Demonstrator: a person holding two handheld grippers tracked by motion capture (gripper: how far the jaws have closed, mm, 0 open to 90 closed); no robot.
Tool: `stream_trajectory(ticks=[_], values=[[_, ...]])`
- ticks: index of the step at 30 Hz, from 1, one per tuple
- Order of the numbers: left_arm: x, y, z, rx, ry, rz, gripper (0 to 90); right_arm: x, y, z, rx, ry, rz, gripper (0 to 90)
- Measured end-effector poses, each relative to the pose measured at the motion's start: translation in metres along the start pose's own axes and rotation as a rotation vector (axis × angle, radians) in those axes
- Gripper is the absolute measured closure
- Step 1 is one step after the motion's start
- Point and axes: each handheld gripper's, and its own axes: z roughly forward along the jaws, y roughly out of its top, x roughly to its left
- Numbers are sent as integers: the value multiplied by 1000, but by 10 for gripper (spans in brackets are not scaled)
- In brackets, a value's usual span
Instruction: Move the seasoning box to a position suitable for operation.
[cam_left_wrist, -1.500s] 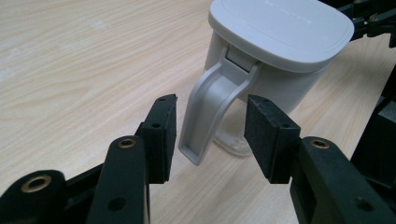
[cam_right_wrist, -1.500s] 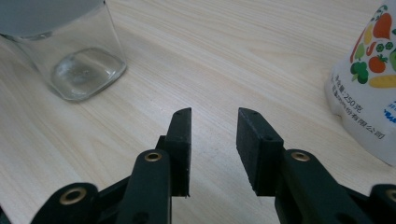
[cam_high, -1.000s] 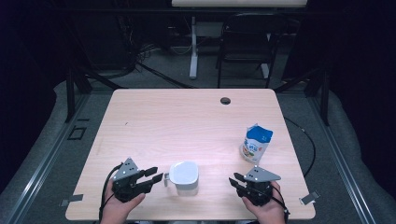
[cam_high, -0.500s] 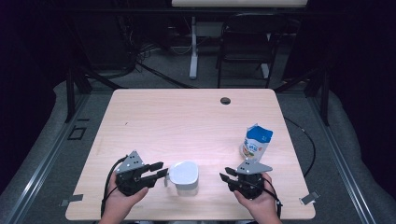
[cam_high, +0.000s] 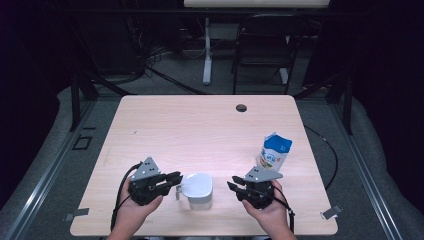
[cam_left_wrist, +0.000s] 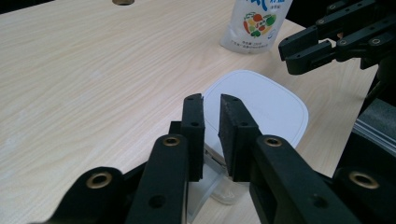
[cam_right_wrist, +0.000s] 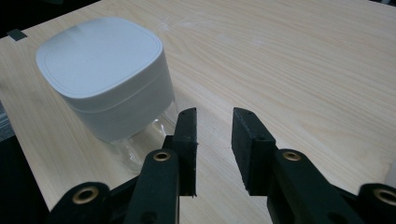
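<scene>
My two handheld grippers, all matte black

Left gripper (cam_high: 172, 178) and right gripper (cam_high: 234, 187) each carry a grey three-cornered plate on top and a black cable trailing off the back. My jaws are flat black blocks on linked bars, with brass-ringed pivot holes and small dark screws. Bare hands and forearms, no sleeves showing.

container (cam_high: 199, 187): white lid, clear base | carton (cam_high: 274, 152): white, blue top, multicoloured fruit print | table (cam_high: 200, 130): pale wood grain | left gripper (cam_high: 175, 179), right gripper (cam_high: 234, 186): black, brass rivets
</scene>
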Motion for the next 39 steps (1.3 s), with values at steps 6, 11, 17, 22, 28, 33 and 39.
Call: stream_trajectory(ticks=[6,11,17,22,28,33,39], values=[[0,1,5,31,-1,6,892,3,4,4,0,0,0,763],[-2,1,8,45,-13,9,900,4,6,5,4,10,1,796],[-4,0,13,62,-11,21,900,7,10,6,0,13,-11,841],[-4,-2,14,66,-13,22,900,11,9,6,-1,8,-26,870],[-4,-3,14,63,-10,22,900,14,7,6,4,14,-42,878],[-4,-3,15,63,-8,24,900,17,5,7,15,29,-69,894],[-4,-4,15,56,-9,21,900,18,3,8,15,44,-77,900]])
